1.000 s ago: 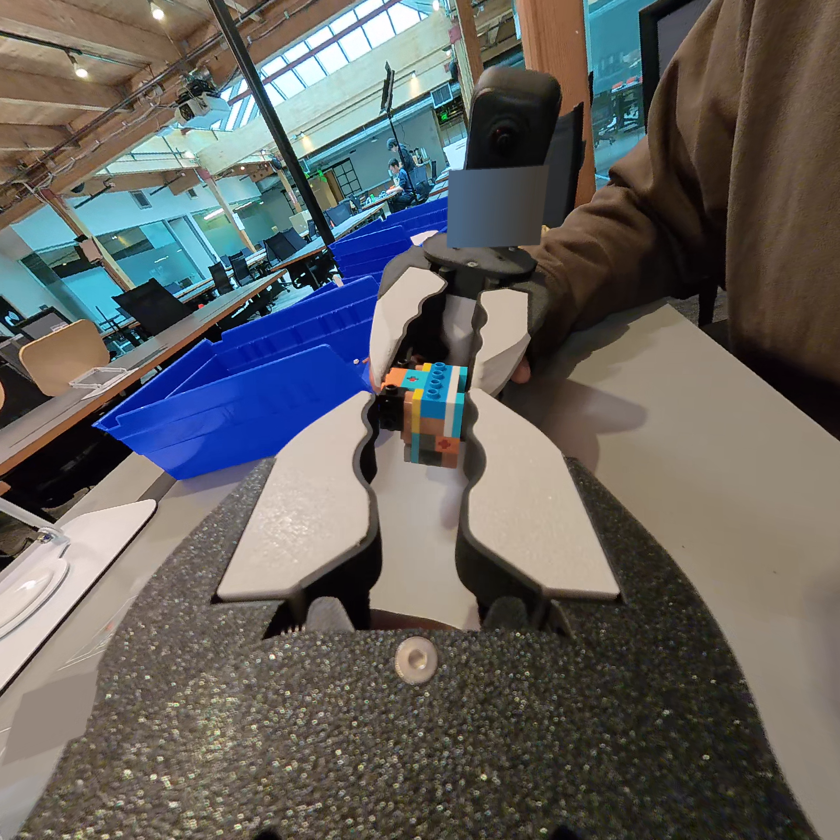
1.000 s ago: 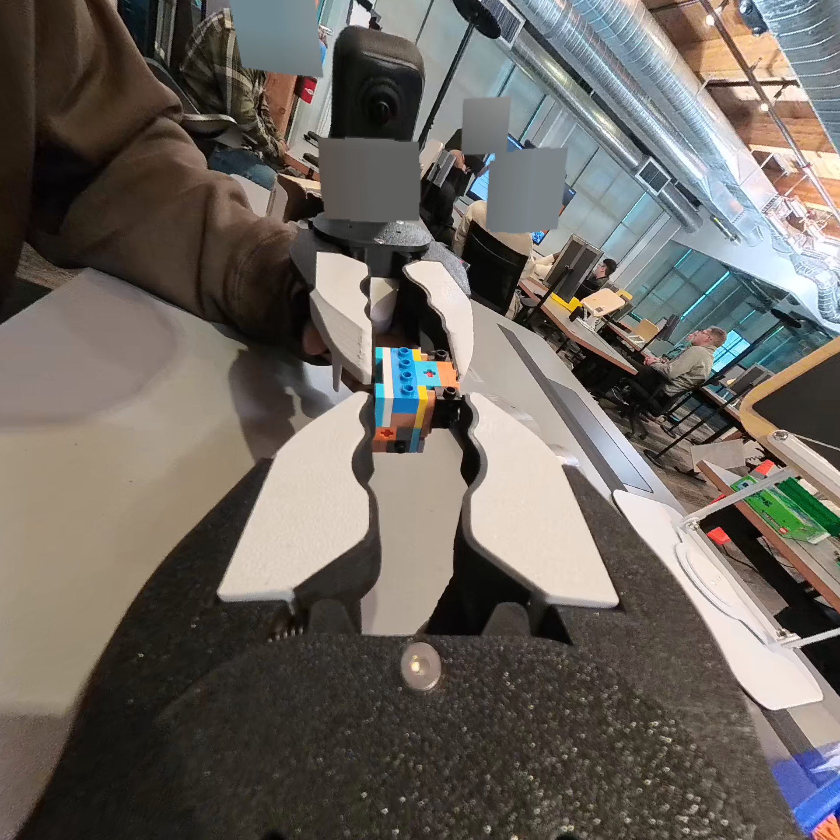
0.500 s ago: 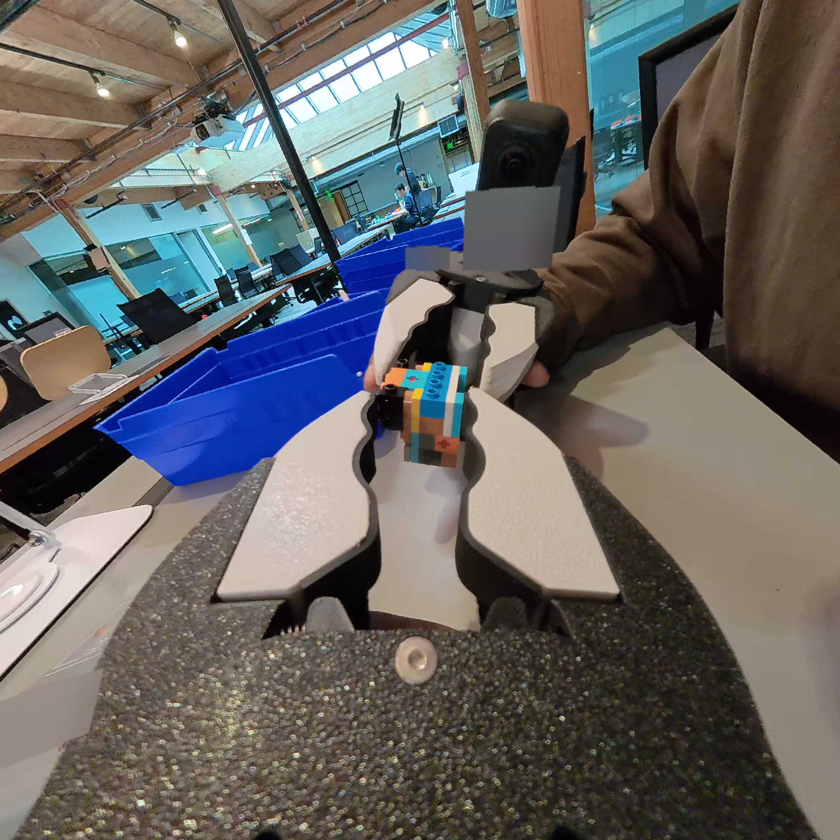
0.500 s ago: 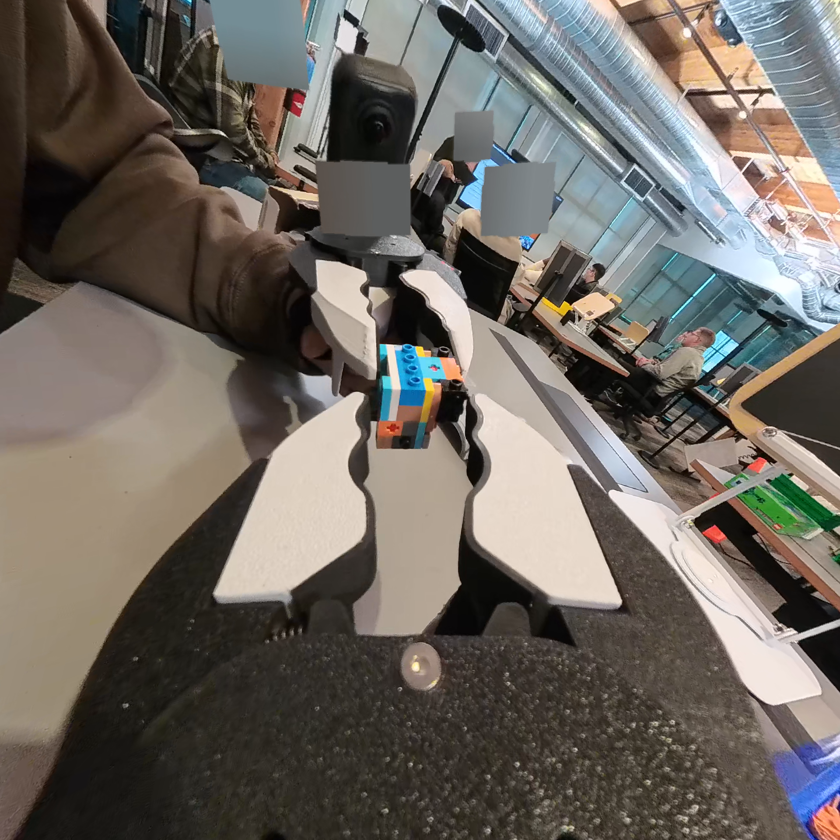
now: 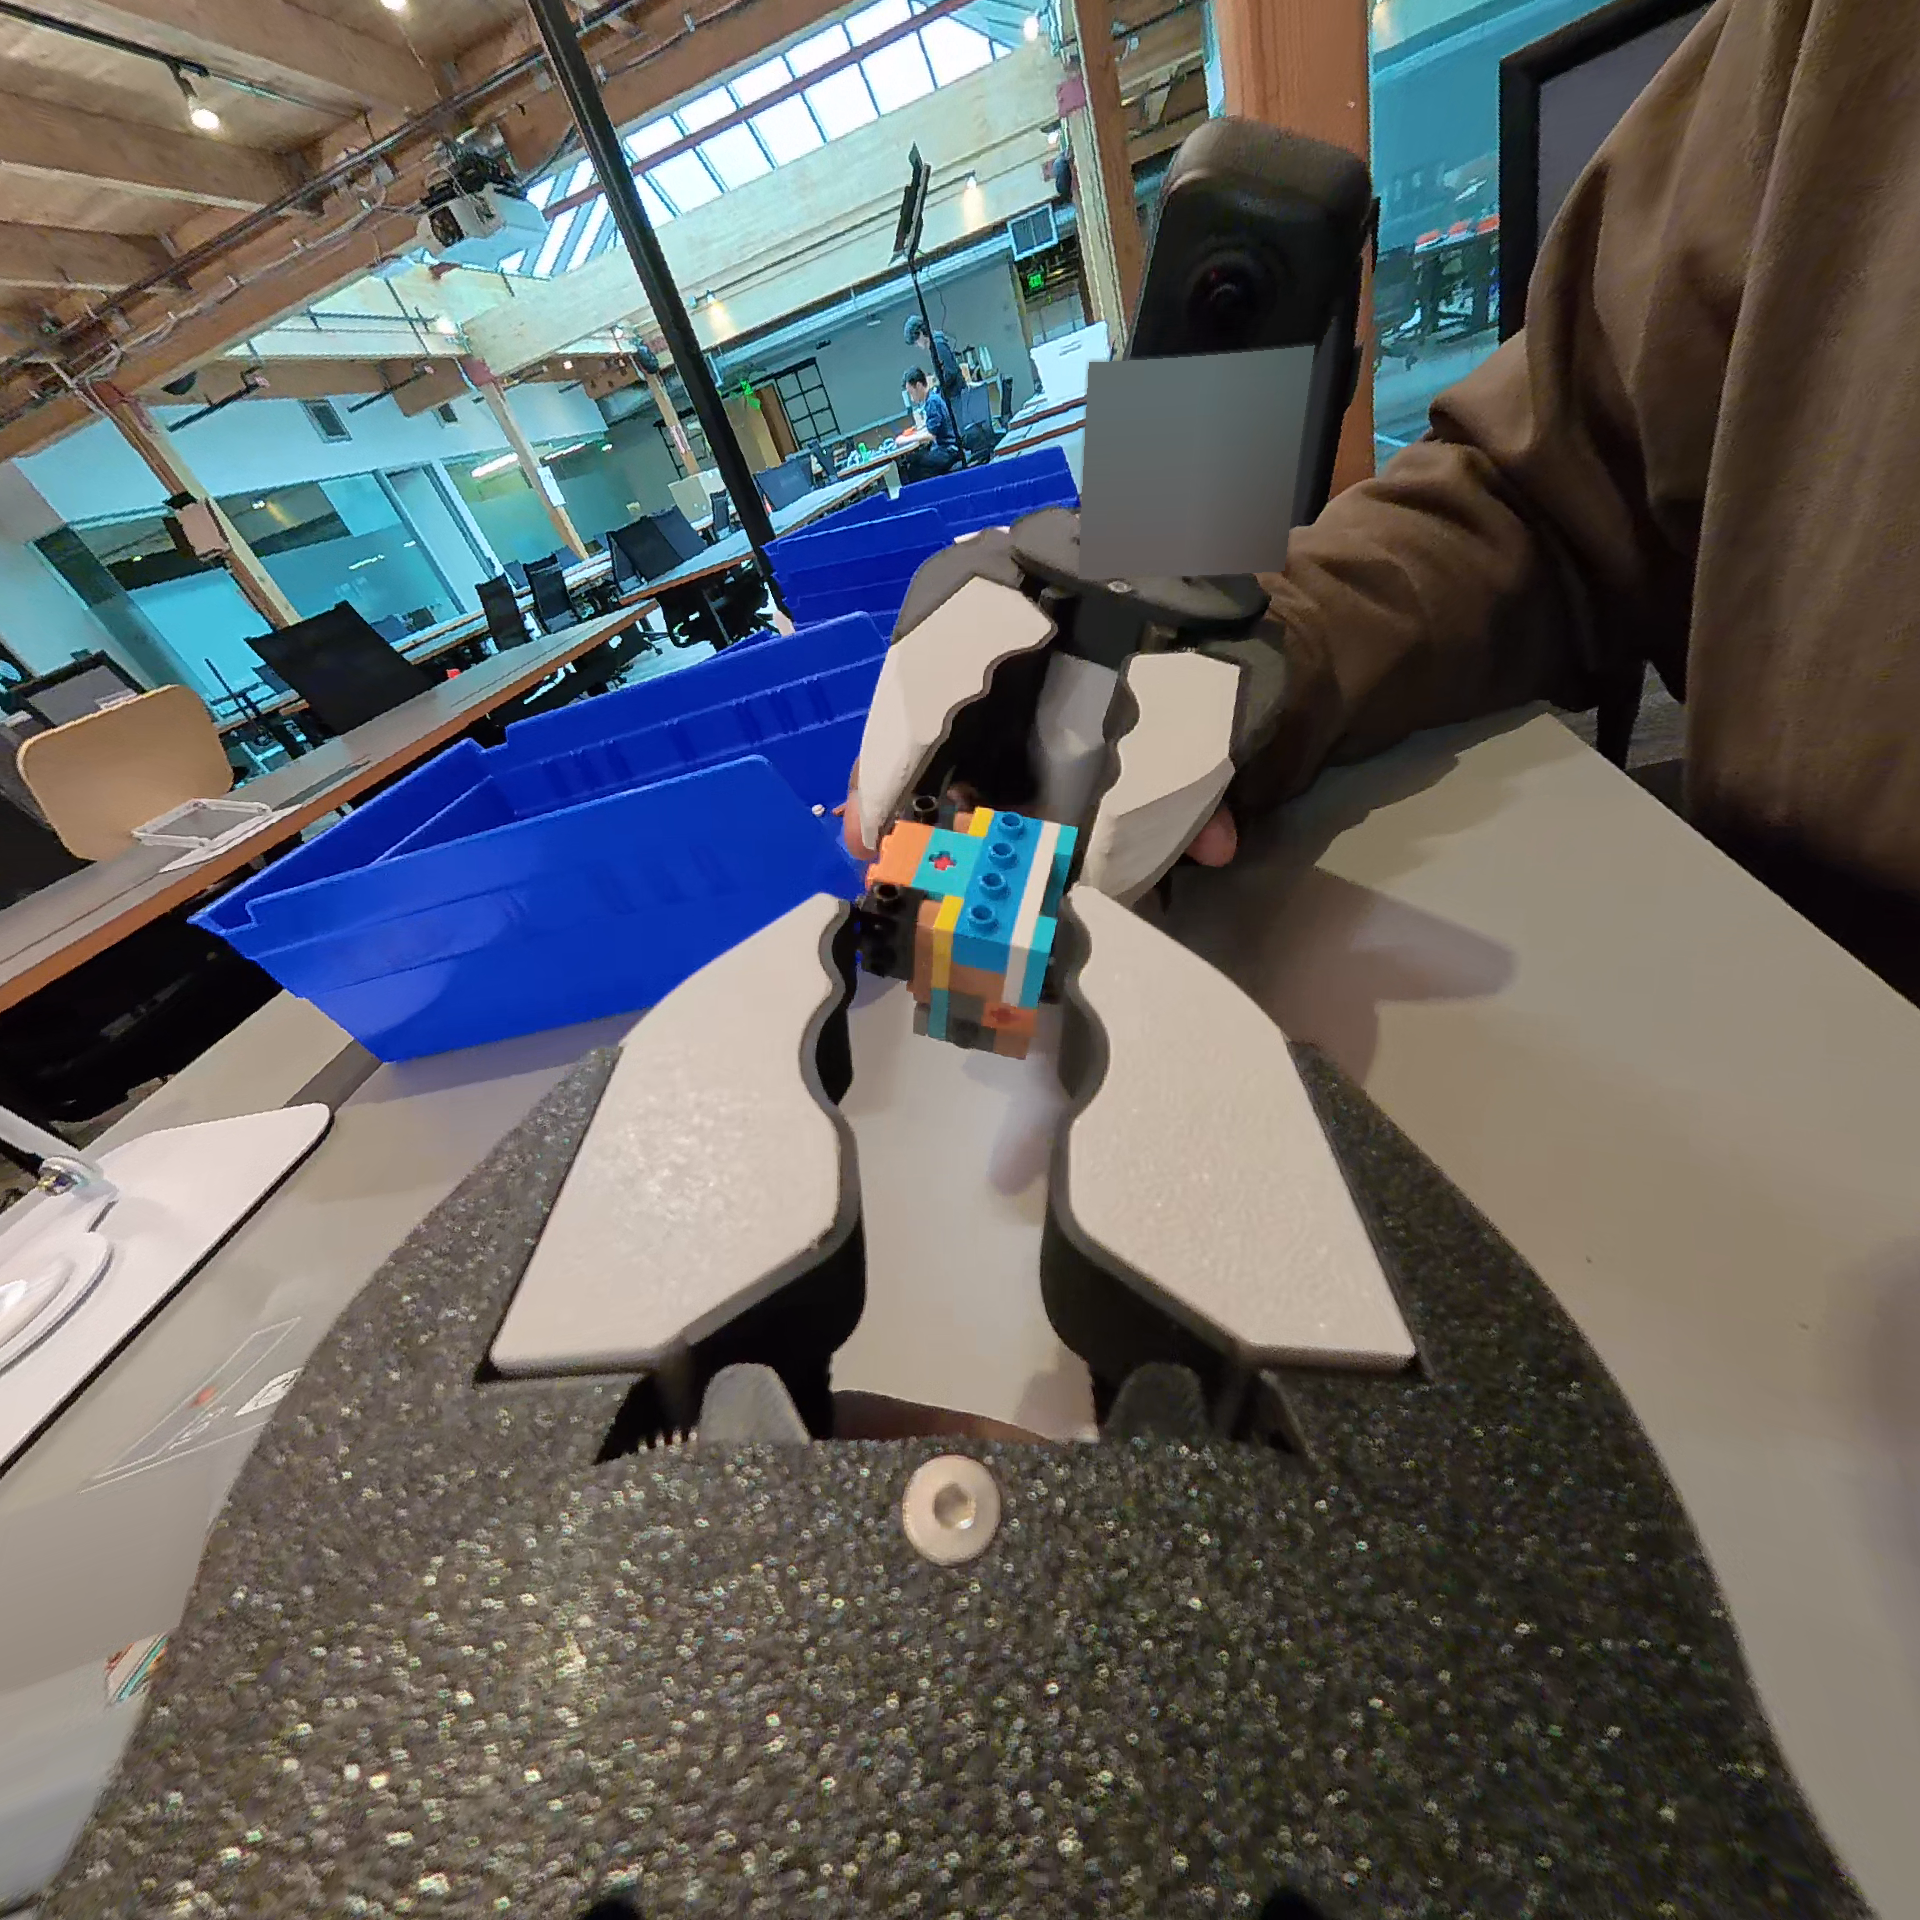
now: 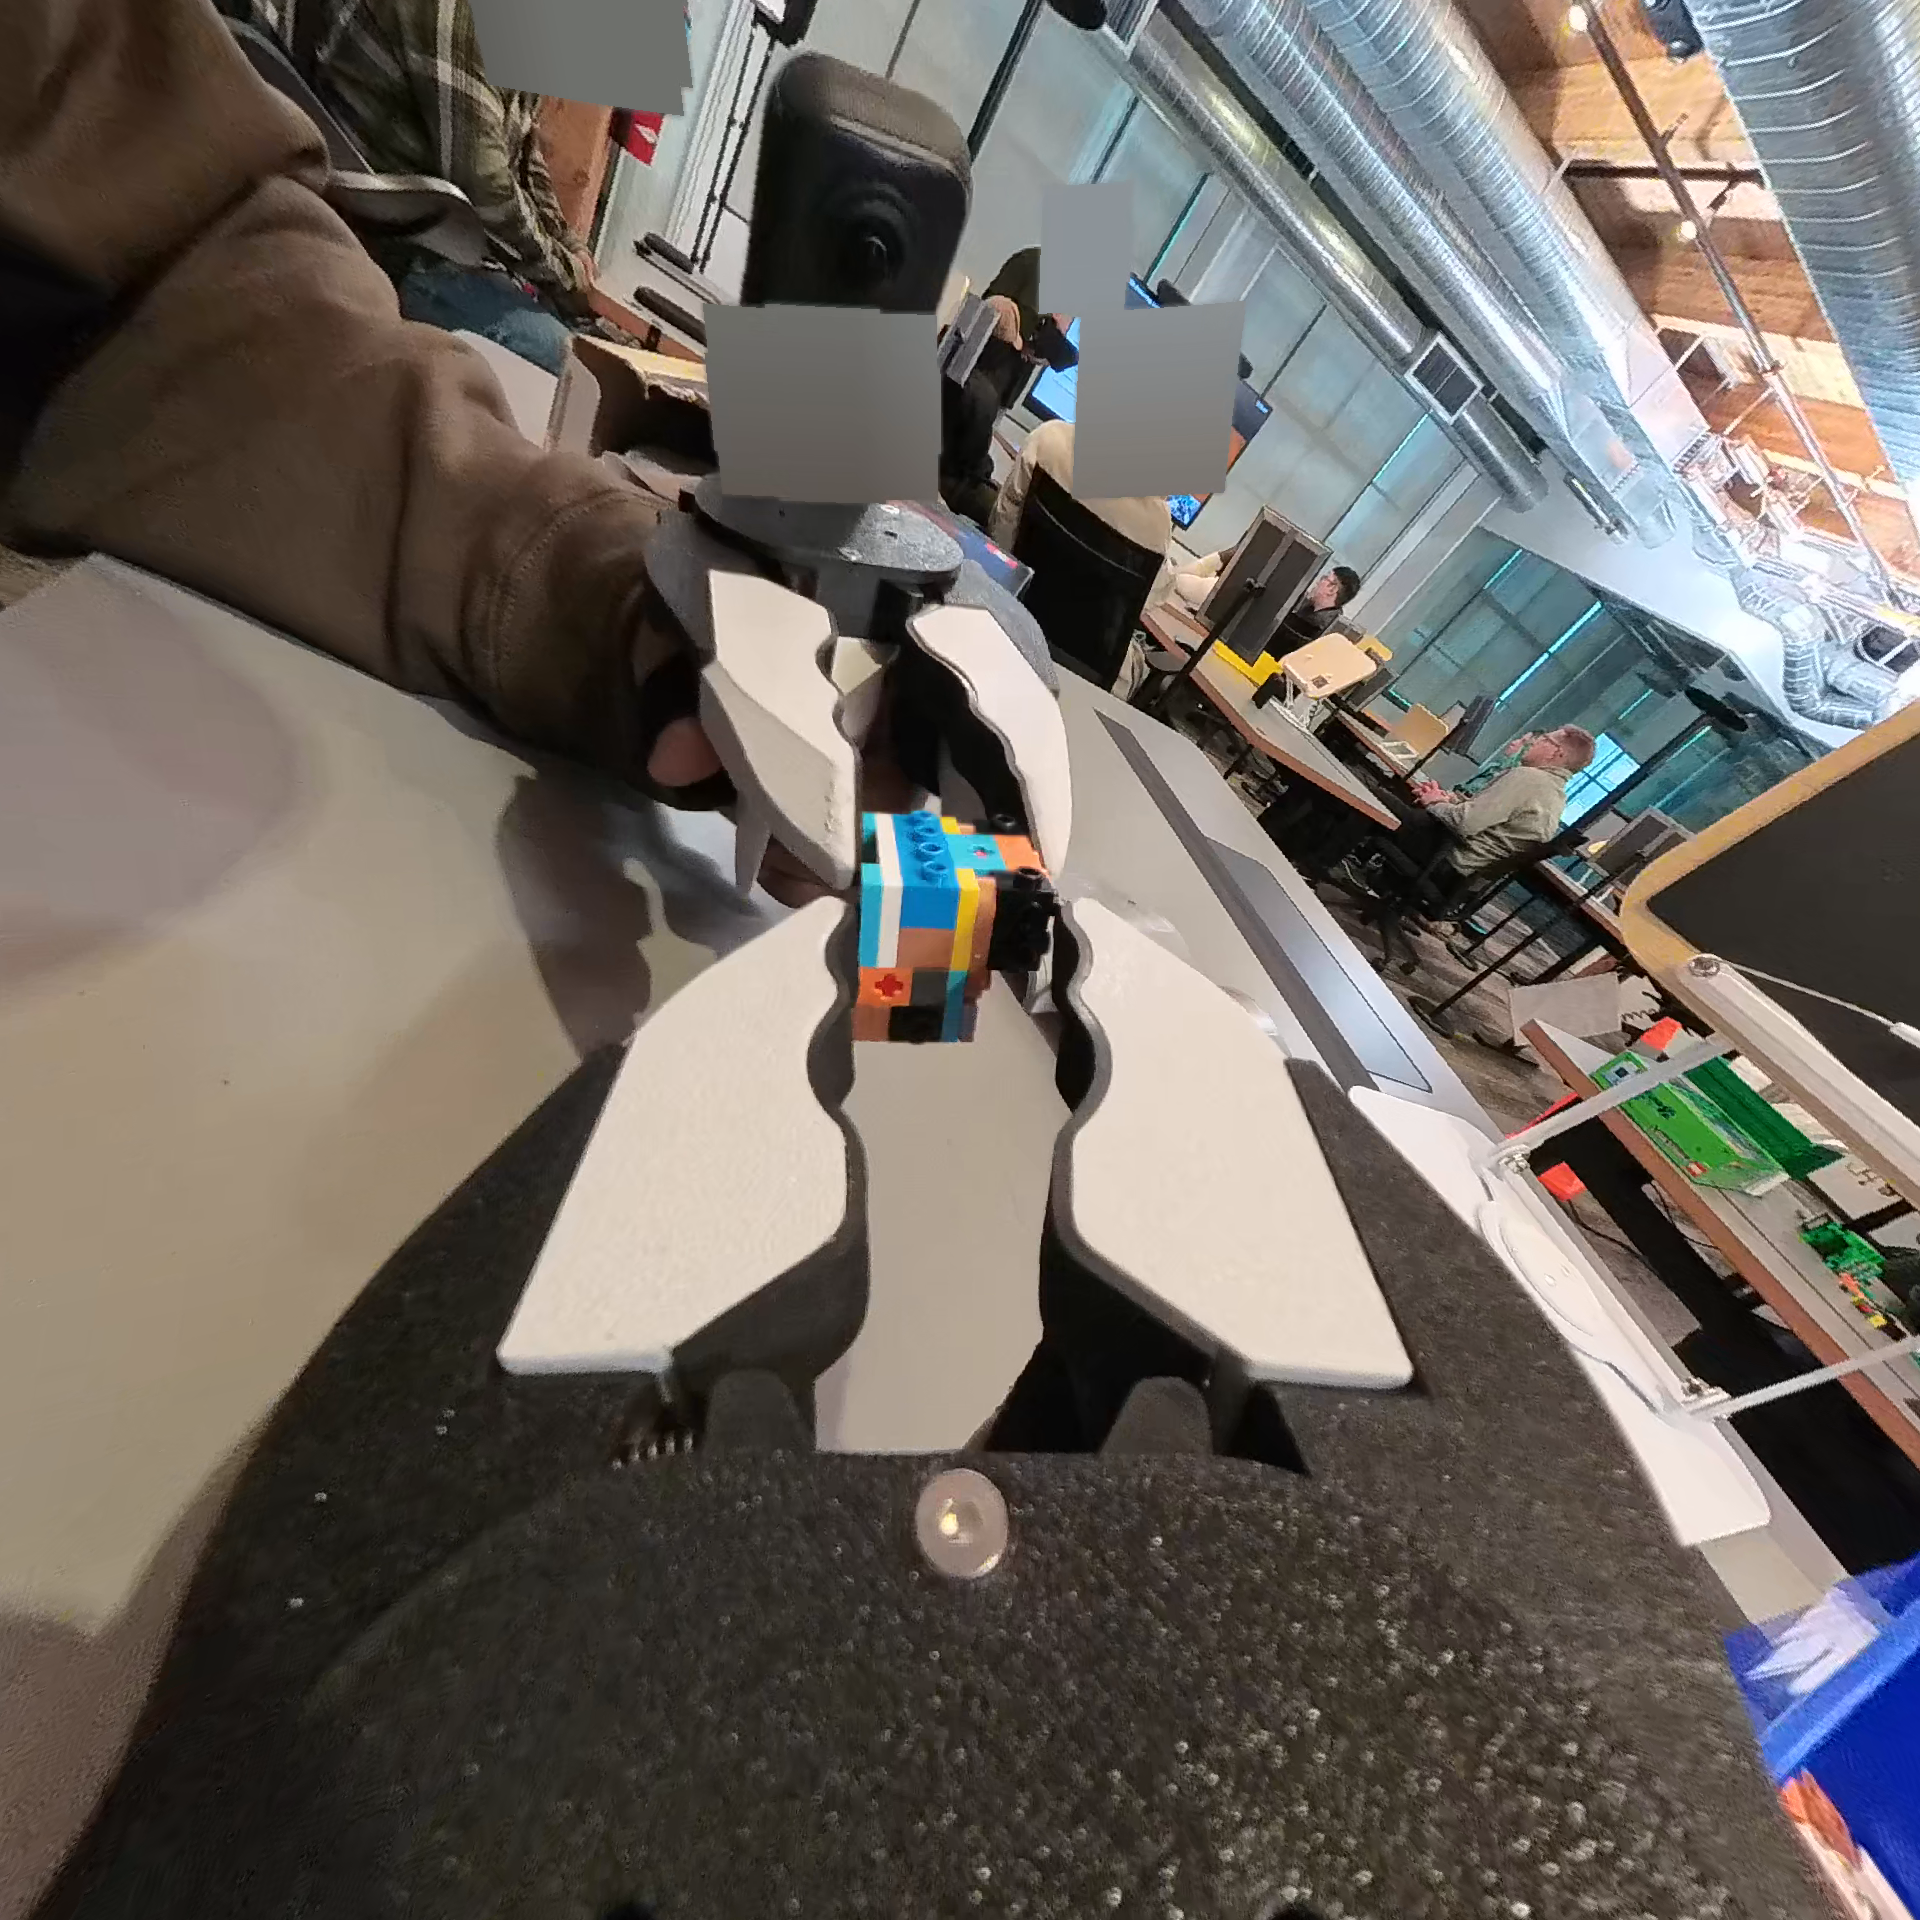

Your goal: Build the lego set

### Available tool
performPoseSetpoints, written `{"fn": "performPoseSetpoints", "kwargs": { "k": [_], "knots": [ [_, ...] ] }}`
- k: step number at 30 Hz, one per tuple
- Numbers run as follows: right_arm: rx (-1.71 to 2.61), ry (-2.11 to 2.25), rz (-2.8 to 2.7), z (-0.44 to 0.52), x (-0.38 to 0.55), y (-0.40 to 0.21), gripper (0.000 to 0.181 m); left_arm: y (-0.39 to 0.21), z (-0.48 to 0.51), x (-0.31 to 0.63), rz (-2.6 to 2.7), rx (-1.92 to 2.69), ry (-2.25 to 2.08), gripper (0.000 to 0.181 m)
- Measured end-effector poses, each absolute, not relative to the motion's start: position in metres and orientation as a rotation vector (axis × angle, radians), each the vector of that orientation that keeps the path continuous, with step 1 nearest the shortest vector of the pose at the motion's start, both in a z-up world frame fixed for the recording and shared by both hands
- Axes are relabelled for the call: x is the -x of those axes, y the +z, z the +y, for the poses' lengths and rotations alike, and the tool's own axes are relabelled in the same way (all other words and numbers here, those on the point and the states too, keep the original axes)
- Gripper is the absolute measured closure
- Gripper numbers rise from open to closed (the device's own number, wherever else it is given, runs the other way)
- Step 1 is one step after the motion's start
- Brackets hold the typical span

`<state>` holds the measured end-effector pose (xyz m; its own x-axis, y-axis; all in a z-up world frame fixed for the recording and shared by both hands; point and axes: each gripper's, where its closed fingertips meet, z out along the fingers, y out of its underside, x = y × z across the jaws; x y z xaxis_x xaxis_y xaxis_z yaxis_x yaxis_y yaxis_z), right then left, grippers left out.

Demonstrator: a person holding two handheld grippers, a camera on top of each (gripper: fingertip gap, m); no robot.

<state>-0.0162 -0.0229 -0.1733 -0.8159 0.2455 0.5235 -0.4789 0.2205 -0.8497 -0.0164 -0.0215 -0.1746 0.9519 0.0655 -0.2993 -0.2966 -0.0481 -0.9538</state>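
Grippers meet tip to tip over the grey table [image 5: 1558,1039]: left gripper [image 5: 956,935] and right gripper [image 6: 951,935] both pinch the brick block [image 5: 971,920] (many colours), fingers narrow around it.

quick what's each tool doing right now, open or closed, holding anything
Left tool: shut on the lego block assembly, held above the table.
Right tool: shut on the same lego block assembly from the opposite side.

claw [image 5: 961,935]: grey fingers, blk foam body | silver screw [image 5: 950,1508] | brown sleeve [image 5: 1507,540]
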Motion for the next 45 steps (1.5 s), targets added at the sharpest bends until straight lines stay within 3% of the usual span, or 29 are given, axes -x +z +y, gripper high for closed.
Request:
{"fn": "performPoseSetpoints", "kwargs": {
  "k": [17, 30, 45],
  "knots": [
    [-0.222, 1.577, -1.971, -0.025, 0.015, -0.174, 0.147, -0.177, -0.023, 0.017, 0.21, 1.596, 0.319, 0.145],
    [-0.113, 1.657, -1.894, -0.023, 0.019, -0.161, 0.141, -0.135, -0.044, 0.022, 0.019, 1.249, 0.007, 0.146],
    [-0.076, 1.817, -1.873, -0.027, 0.002, -0.145, 0.158, -0.133, -0.038, 0.01, 0.078, 1.201, -0.025, 0.145]
  ]
}}
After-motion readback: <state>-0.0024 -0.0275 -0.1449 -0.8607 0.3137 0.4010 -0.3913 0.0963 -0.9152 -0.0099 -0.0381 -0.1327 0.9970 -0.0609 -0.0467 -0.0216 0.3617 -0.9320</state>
